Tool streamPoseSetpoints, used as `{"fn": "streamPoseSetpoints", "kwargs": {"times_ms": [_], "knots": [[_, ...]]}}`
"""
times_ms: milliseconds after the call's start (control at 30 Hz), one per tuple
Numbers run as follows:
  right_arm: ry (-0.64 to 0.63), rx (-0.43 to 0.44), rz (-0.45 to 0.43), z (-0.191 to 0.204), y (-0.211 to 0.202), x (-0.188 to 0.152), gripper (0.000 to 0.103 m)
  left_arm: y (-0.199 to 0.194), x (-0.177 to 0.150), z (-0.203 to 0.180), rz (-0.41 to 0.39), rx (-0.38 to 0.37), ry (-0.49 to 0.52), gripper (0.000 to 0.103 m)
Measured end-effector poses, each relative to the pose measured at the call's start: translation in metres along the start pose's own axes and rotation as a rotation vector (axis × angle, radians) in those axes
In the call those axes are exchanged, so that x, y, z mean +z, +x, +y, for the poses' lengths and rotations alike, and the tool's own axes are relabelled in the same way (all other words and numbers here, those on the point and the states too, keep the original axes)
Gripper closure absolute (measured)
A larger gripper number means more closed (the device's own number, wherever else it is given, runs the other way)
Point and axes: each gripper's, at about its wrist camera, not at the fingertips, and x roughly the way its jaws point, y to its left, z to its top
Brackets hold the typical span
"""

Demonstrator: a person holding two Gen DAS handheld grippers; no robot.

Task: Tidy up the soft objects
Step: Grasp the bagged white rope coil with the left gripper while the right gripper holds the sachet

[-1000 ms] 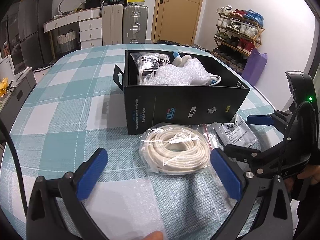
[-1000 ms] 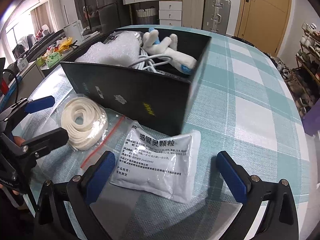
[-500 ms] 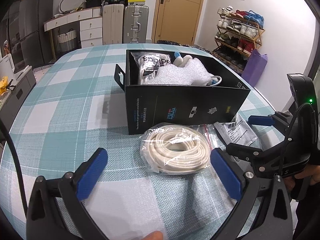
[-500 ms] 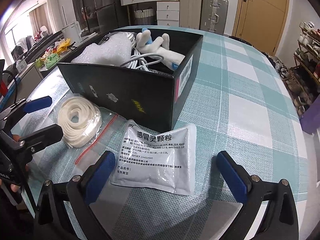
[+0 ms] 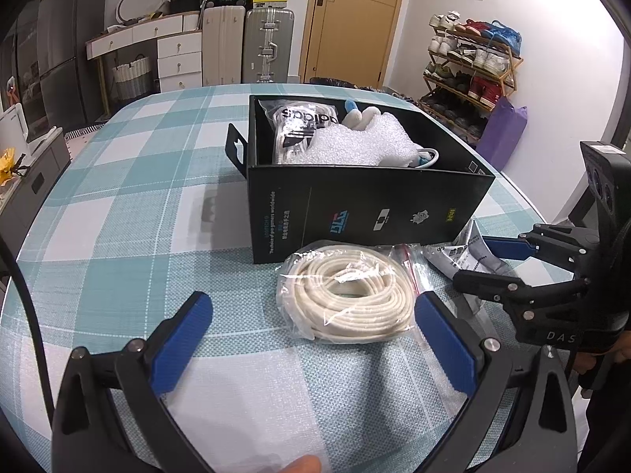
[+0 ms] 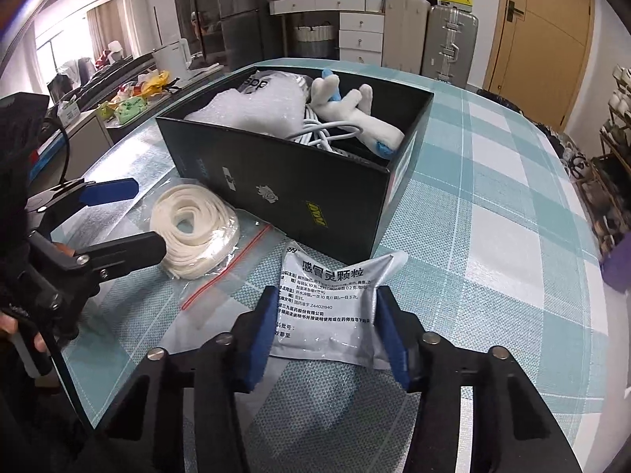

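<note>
at the bottom centre of the right wrist view, the right gripper [image 6: 326,329] has its two blue pads pressed in against the sides of the silver medicine sachet [image 6: 329,307], which buckles upward between them; its far corners flare out and its far edge lies just in front of the black box [image 6: 299,201]. in the left wrist view that same gripper [image 5: 469,260] reaches in from the right edge of the frame, its fingers pointing left, with the sachet [image 5: 465,254] crumpled between them close to the lower right corner of the box [image 5: 366,205]. a few fingertips show on its handle at the right edge, lower down.

the left gripper [image 5: 311,339] fills the bottom of its own view with its fingers spread wide and nothing between the pads. the bagged coil of white cord [image 5: 351,295] lies on the checked tablecloth [image 5: 118,205] just beyond the tips, nearer the right finger. in the right wrist view this gripper [image 6: 134,220] comes in from the left edge, fingers apart, level with the coil [image 6: 195,224], whose clear zip bag with a red strip spreads toward the sachet. whether the lower finger touches the coil i cannot tell.

the box stands open in mid frame and holds a white plush toy [image 6: 351,112], bubble wrap [image 5: 355,142], a white cable [image 6: 323,134] and a printed plastic packet [image 5: 303,126].
</note>
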Motion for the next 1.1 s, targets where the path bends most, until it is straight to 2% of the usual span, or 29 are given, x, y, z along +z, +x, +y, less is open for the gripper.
{"fn": "streamPoseSetpoints", "kwargs": {"times_ms": [167,600,700,867,1100], "knots": [[0.006,0.037,-0.022,-0.001,-0.011,-0.001,0.058,0.001,0.000,0.000,0.003,0.002,0.000,0.000],[0.005,0.050,-0.081,-0.005,-0.035,0.002,0.058,0.003,0.002,-0.006,0.027,0.013,0.024,0.000],[0.009,0.053,-0.095,-0.006,-0.040,0.003,0.058,0.005,0.004,-0.014,0.043,0.014,0.047,0.000],[0.009,0.058,-0.104,-0.007,-0.043,0.003,0.058,0.014,0.006,-0.035,0.068,0.095,0.147,0.000],[0.010,0.063,-0.106,-0.007,-0.044,0.004,0.058,0.025,0.009,-0.048,0.114,0.104,0.206,0.002]]}}
